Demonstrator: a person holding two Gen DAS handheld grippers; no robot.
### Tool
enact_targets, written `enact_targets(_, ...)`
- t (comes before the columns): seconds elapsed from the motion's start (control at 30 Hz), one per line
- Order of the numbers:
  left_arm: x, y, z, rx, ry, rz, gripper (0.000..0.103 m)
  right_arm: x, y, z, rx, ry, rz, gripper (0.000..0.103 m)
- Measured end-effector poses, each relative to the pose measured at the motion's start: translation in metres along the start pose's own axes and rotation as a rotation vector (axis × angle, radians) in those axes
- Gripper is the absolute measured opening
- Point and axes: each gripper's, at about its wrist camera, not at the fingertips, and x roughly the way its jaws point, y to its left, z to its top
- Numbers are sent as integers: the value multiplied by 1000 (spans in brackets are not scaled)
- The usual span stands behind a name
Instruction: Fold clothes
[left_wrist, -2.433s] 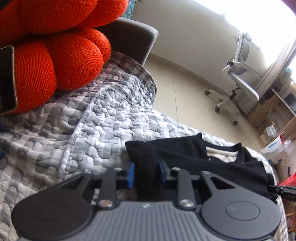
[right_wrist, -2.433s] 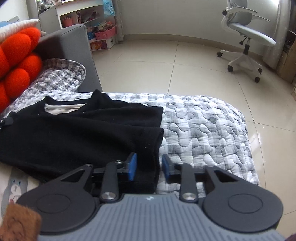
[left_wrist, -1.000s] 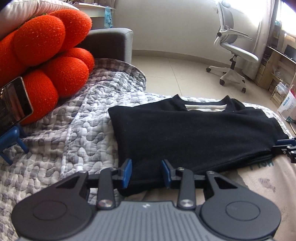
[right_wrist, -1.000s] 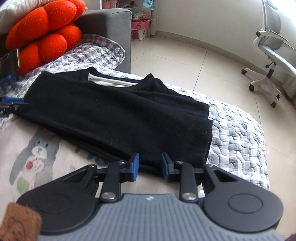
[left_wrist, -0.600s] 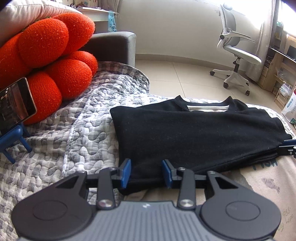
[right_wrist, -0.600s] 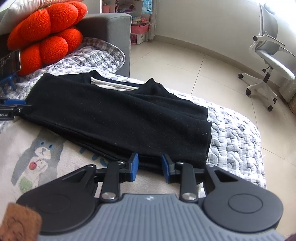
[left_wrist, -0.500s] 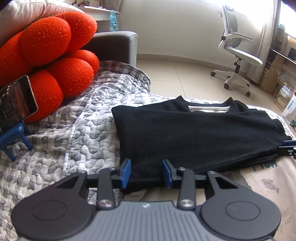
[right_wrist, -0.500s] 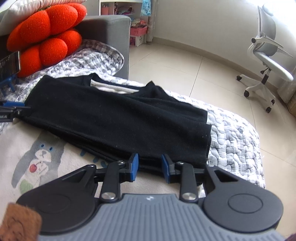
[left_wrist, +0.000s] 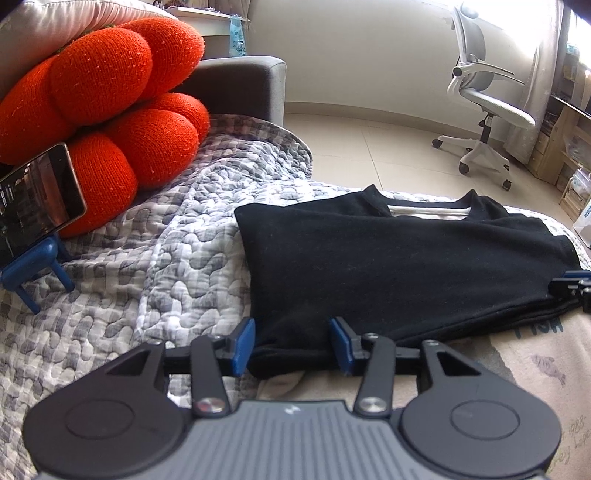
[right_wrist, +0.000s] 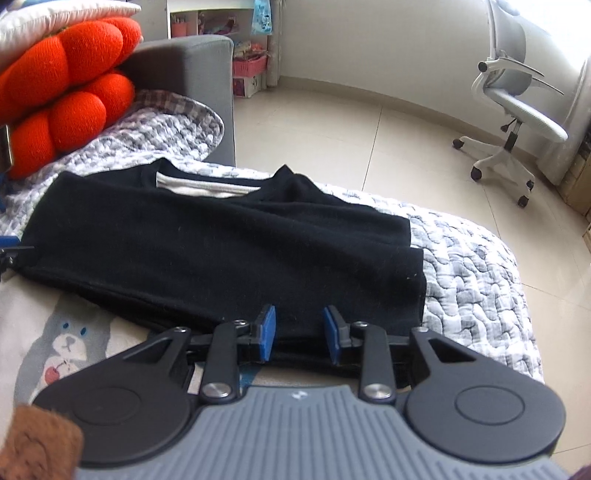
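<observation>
Left wrist view: the black garment (left_wrist: 399, 266) lies folded flat, its near hem running across the picture and a pale neckline showing at its far edge.
Where it lies: on the grey quilt (left_wrist: 177, 258), to the right of the orange cushion (left_wrist: 107, 99); its near hem overlaps a printed cream sheet (left_wrist: 535, 362).
Fabric: judged soft, light and limp, with several layers stacked at the near hem; it will sag and slide apart unless every layer is pinched together.
Where to hold: the two near corners, gripping deep enough to catch the whole stack, seems the surest grip for the next fold.
Left gripper (left_wrist: 291, 345): at the near corner closest to the orange cushion; jaws opening, the blue pads standing clear with the hem between them.
Right gripper (right_wrist: 299, 334): at the near corner farthest from the orange cushion; jaws narrow with the hem between them. The pads seem not to press, though the dark cloth makes this hard to read.
Further out from the cushion: a phone (left_wrist: 37, 199) on a blue stand (left_wrist: 33, 266) leans against it; an office chair (left_wrist: 484, 110) stands well beyond the garment.
</observation>
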Motion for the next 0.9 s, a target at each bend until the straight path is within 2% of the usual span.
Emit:
enact_targets(0.43, 1, 1, 0, 2, 6, 9, 50, -1, 6, 2, 7, -24, 4, 35)
enact_targets(0.9, 1, -1, 0, 12, 5, 15, 50, 0, 10, 1, -13, 29, 20, 37)
